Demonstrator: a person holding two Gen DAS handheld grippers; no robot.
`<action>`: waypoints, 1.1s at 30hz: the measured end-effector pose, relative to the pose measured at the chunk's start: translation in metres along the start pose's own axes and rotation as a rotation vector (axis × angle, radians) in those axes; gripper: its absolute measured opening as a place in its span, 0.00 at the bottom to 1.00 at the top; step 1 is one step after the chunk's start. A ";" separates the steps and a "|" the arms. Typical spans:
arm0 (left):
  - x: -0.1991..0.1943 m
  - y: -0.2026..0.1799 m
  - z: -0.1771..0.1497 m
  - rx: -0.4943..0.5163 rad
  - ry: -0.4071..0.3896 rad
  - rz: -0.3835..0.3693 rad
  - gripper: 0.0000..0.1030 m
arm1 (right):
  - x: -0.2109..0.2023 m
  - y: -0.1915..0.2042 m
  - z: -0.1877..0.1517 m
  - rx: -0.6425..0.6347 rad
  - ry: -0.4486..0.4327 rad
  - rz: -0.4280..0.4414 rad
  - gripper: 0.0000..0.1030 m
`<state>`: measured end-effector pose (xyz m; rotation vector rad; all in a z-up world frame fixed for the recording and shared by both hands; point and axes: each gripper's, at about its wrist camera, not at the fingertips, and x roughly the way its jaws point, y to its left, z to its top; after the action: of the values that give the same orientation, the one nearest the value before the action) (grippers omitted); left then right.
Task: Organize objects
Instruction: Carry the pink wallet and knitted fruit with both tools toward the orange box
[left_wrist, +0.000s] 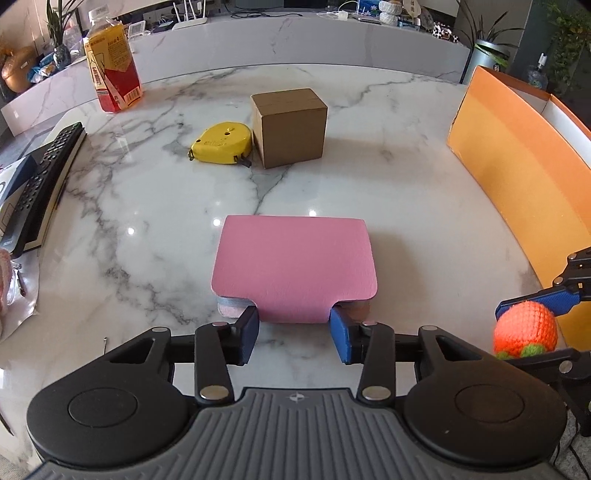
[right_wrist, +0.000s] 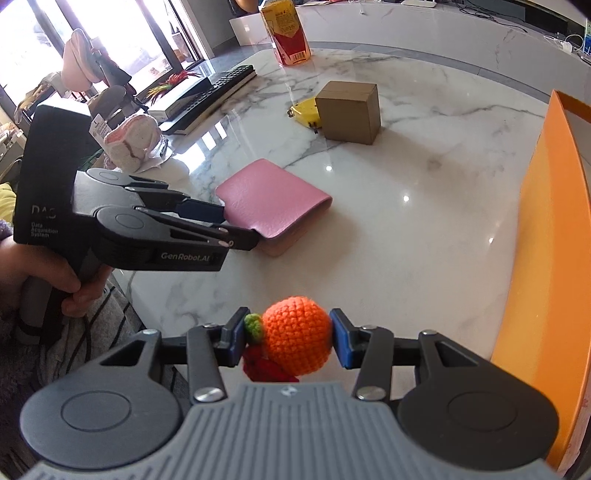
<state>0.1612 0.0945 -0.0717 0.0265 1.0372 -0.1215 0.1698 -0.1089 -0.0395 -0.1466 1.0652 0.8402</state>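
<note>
Pink wallet (left_wrist: 294, 269) — apparently leather, flap-closed

The left tool (left_wrist: 293, 326) straddles the tab of a pink wallet (left_wrist: 295, 266) on the marble table (left_wrist: 406, 206).

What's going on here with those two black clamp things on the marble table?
A person is tidying the marble table with two handheld grippers. The left gripper has its fingers around the tab of a pink wallet lying flat. The right gripper is squeezing an orange crocheted fruit, held near an orange box.
</note>
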 end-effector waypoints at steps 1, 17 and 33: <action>0.000 0.001 0.000 -0.006 0.002 -0.011 0.47 | 0.000 0.000 0.000 0.002 0.000 0.002 0.47; -0.034 -0.024 -0.010 0.048 -0.062 -0.007 0.45 | -0.024 0.009 -0.003 -0.029 -0.037 -0.041 0.47; -0.092 -0.054 -0.007 -0.071 -0.186 -0.039 0.45 | -0.094 0.015 -0.014 0.028 -0.223 -0.105 0.46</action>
<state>0.1027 0.0495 0.0060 -0.0681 0.8557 -0.1198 0.1299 -0.1562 0.0346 -0.0825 0.8519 0.7284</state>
